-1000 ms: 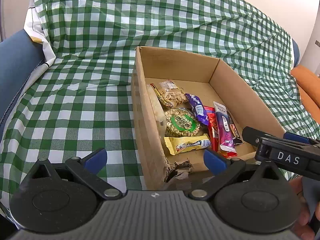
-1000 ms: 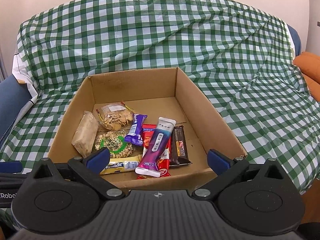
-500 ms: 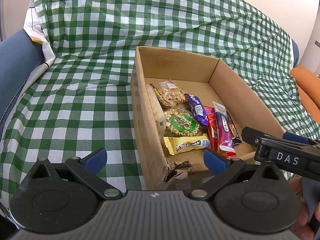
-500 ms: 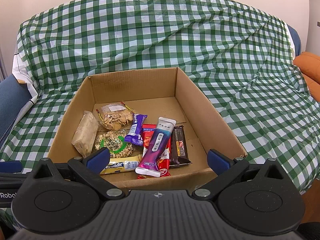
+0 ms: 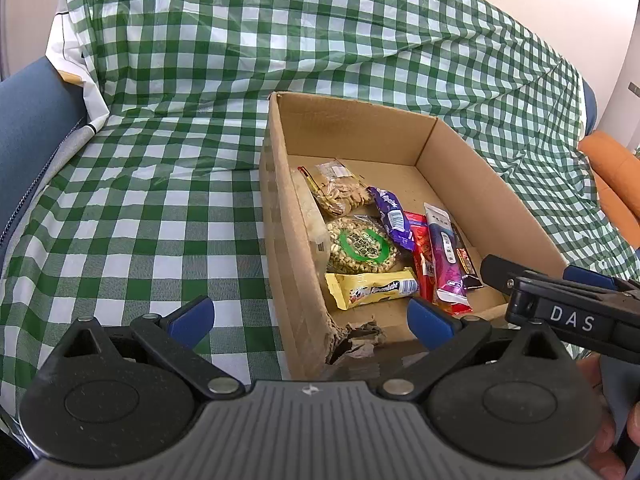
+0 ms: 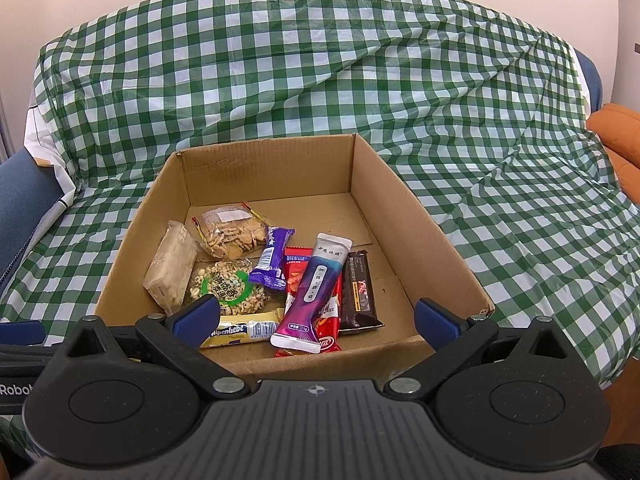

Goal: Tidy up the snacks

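Looking along the left gripper (image 5: 308, 316), the left wrist view shows its fingers spread wide and empty over the near left corner of a cardboard box (image 5: 486, 196). The box sits on a green checked cloth (image 5: 160, 200). That corner is torn. Snack packets (image 5: 360, 246) lie inside, the box's left wall partly hiding a pale packet. The right gripper (image 5: 560, 304) enters at the right edge, mostly cut off.

In the right wrist view, the right gripper (image 6: 316, 316) is also spread and empty at the box's near wall. Its left finger (image 6: 198, 314) covers part of a yellow bar (image 6: 244, 330). A purple pouch (image 6: 314, 292) overlaps a red packet (image 6: 294, 274).
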Tool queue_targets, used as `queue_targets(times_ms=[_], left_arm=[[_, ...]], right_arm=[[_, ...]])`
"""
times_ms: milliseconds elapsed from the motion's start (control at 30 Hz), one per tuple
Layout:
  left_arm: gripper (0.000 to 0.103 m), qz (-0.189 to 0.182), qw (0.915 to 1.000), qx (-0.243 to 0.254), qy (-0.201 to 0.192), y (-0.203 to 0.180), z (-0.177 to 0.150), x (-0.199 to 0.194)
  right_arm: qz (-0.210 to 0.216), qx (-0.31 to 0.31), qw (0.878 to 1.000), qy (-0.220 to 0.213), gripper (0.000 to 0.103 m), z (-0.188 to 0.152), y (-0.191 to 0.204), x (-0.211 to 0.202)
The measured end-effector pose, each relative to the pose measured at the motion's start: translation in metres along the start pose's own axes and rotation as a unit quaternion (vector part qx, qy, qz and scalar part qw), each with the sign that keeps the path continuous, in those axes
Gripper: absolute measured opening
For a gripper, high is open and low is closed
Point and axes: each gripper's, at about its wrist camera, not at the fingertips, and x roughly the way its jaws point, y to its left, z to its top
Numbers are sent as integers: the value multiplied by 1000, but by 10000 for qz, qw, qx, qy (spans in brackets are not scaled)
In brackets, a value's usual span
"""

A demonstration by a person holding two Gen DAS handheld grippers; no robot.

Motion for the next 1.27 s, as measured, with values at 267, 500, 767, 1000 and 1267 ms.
queue_targets(times_ms=[267,500,767,1000,1267], left_arm=[[103,-16,10000,5,-6,-1,-1,-1],[103,-20,10000,0,-3,-1,-1,0],[103,-44,10000,18,-19,-3,-1,-1],[103,-47,10000,22,-27,-3,-1,-1],[103,-78,9998,101,-123,-4,0,-4]], right_arm=[[-17,1,10000,-12,102,-2,1,0],[-14,7,10000,-14,102,-2,0,-1],[-17,4,10000,-14,102,-2,0,-1],[-22,0,10000,-21,102,-2,1,-1],[-19,29,10000,-45,102,-2,0,-2]])
